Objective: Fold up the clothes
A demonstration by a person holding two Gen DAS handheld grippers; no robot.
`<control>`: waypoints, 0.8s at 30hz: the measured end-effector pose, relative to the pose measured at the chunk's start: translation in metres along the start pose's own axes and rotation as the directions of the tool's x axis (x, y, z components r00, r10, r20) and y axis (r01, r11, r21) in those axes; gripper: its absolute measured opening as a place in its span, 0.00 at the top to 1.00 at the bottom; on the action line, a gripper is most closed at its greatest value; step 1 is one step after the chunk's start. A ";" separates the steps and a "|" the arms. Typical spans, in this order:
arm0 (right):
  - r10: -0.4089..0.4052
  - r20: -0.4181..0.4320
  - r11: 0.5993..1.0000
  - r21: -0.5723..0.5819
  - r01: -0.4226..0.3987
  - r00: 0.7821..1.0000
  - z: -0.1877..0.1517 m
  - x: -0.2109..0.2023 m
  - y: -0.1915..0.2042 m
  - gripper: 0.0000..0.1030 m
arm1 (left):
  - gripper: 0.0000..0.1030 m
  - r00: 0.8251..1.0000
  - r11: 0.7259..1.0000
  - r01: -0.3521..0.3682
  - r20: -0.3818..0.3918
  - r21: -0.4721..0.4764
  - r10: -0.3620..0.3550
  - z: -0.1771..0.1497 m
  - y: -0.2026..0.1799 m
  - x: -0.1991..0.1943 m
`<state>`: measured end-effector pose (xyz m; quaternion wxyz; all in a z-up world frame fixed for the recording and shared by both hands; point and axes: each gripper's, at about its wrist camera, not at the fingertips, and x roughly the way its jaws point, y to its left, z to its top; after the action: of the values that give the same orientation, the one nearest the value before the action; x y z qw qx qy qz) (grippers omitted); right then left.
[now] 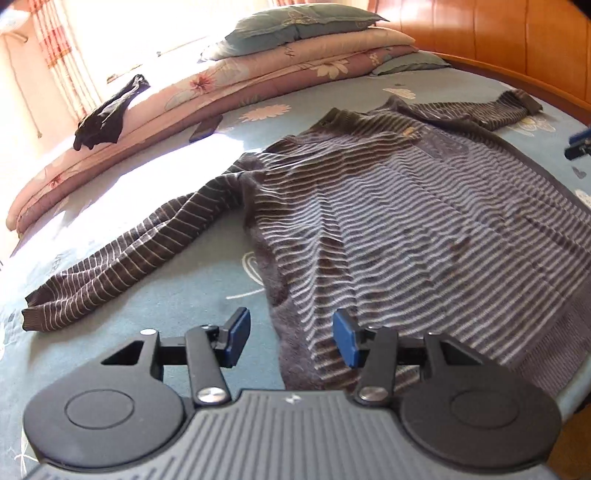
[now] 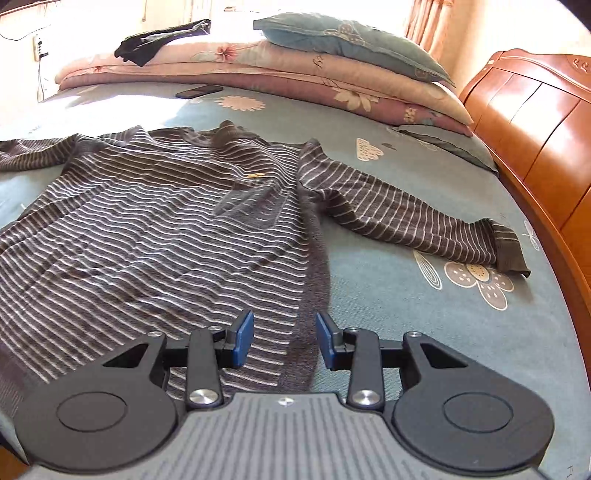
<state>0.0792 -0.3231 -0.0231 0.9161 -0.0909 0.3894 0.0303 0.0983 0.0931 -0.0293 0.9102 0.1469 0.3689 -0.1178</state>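
In the left wrist view, we see our left gripper [image 1: 291, 341] hanging above the lower left corner of a striped sweater [image 1: 424, 229], its blue pads apart and nothing between them, so it is released. The sweater lies spread flat, front up, on the blue flowered bedsheet [image 1: 184, 162], with its left sleeve [image 1: 140, 254] stretched out to the side on the sheet. Behind it we see a folded pink quilt [image 1: 229, 88] with a grey-green pillow [image 1: 295, 26] on top, a dark garment [image 1: 107, 114] lying on the quilt, and a phone [image 1: 206, 127] beside it. In the right wrist view, our right gripper [image 2: 284, 341] hovers over the right edge of the sweater near the hem, also with its pads apart and empty. The right sleeve [image 2: 406, 218] reaches out toward the wooden bed frame [image 2: 535, 129], its cuff resting on the sheet. We judge that the folding has not started yet: the sweater is only laid out, and both sleeves are open. The next move probably calls for each gripper to go to its sleeve, pinch it near the cuff, and bring it across the body without dragging the flat part.
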 end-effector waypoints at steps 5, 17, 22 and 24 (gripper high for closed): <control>0.044 -0.017 0.998 0.041 -0.044 0.999 0.005 0.039 -0.014 0.54 | 0.51 0.996 0.986 0.093 -0.002 -0.136 -0.094 0.030 0.036 0.046; 0.110 -0.031 0.992 -0.059 -0.112 0.993 0.042 0.126 -0.030 0.34 | 0.65 0.989 0.979 0.125 -0.052 -0.161 -0.135 0.052 0.051 0.155; 0.066 0.001 0.997 -0.045 -0.066 0.998 0.048 0.144 -0.030 0.90 | 1.00 0.990 0.983 -0.138 -0.017 -0.121 0.137 0.066 0.053 0.166; 0.039 0.010 0.999 -0.004 -0.039 0.999 0.049 0.150 -0.036 0.90 | 1.00 0.988 0.970 -0.156 -0.035 -0.188 0.152 0.068 0.068 0.169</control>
<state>0.2229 -0.3517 -0.0919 0.9171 -0.0848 0.3864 0.0492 0.2818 0.1145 -0.0901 0.9227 0.0887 0.3750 -0.0097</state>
